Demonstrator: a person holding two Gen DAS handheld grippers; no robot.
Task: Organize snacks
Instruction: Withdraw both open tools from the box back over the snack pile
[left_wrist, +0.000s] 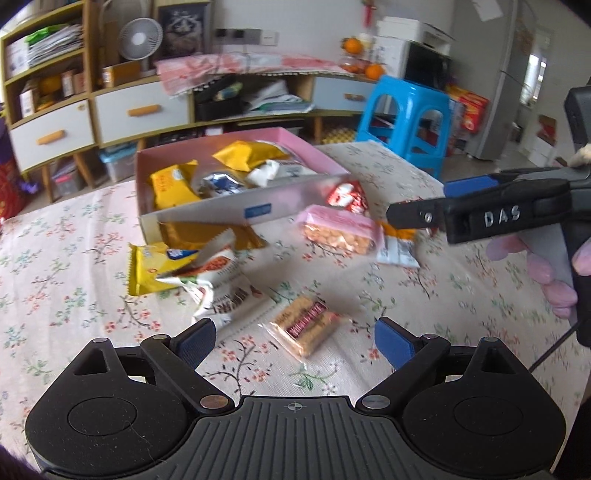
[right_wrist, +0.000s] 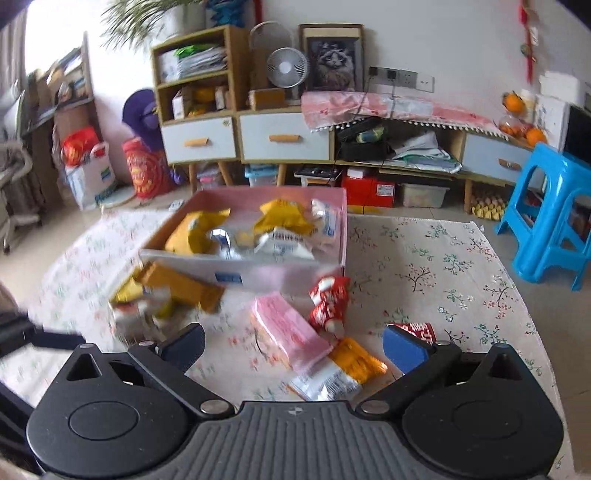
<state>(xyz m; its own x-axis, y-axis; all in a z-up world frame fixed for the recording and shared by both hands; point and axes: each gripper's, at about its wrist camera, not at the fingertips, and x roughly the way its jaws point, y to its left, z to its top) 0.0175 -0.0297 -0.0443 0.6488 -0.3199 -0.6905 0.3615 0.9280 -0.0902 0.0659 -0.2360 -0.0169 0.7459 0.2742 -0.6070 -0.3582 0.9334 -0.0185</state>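
A pink box on the floral tablecloth holds several yellow and silver snack packs. Loose snacks lie in front of it. My left gripper is open and empty, just above a clear pack of biscuits. Yellow and white packs lie to its left. My right gripper is open and empty over a pink pack and an orange-and-white pack. A red pack lies beyond them. The right gripper also shows in the left wrist view.
The tablecloth's right part is bare cloth. A blue plastic stool stands off the table's right side. Cabinets with drawers line the far wall.
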